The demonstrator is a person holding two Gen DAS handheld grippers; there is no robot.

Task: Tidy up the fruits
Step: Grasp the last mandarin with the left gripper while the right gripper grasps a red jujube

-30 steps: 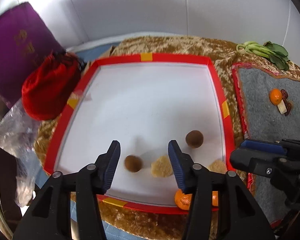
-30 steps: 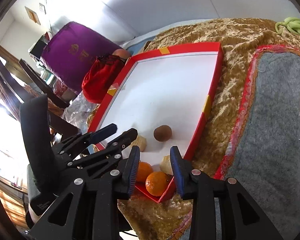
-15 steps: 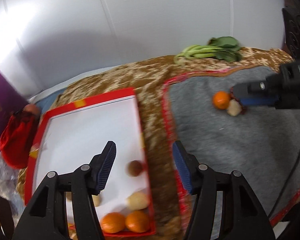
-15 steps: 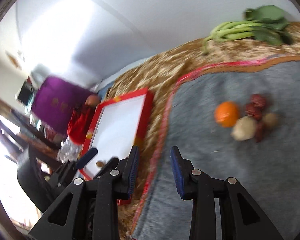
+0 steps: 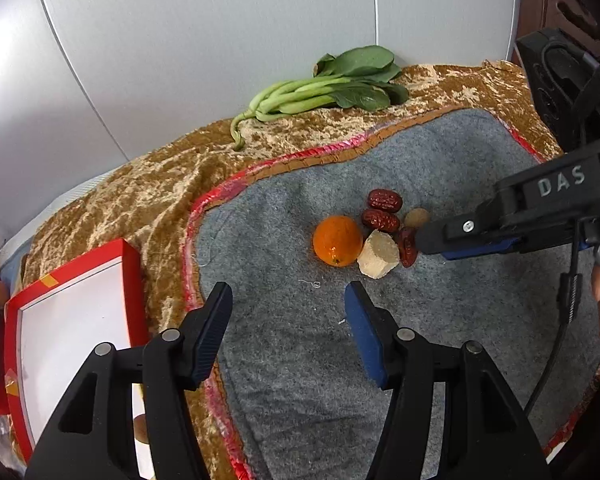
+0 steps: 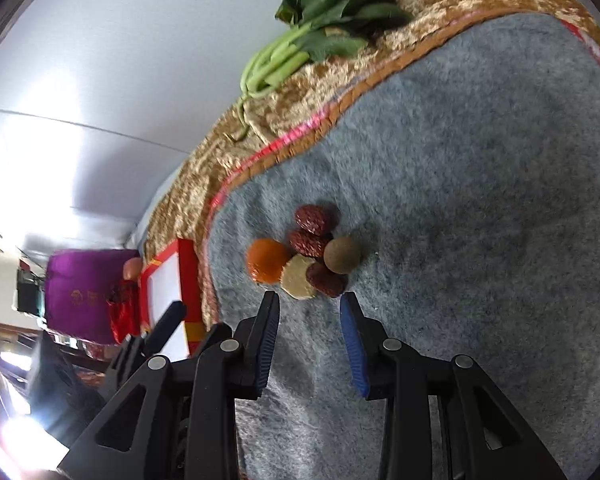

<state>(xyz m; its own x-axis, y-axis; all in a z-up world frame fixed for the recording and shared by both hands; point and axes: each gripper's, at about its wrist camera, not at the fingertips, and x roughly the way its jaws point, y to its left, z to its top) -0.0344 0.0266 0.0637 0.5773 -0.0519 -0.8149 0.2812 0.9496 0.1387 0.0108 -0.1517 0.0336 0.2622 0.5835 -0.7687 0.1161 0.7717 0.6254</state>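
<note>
Both grippers have swung from the red tray (image 5: 132,280) to the fruit pile (image 6: 300,260) on the grey mat (image 5: 440,320); left gripper (image 5: 288,300) half-open and empty, right gripper (image 6: 309,300) narrower, empty, poised for another pick.

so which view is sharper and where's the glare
Left wrist view is the sharper: the orange and dates look crisp. Right wrist view is softer, the greens smeared, with blown-out glare at its left edge. Both bend straight wall lines, fisheye style.
</note>
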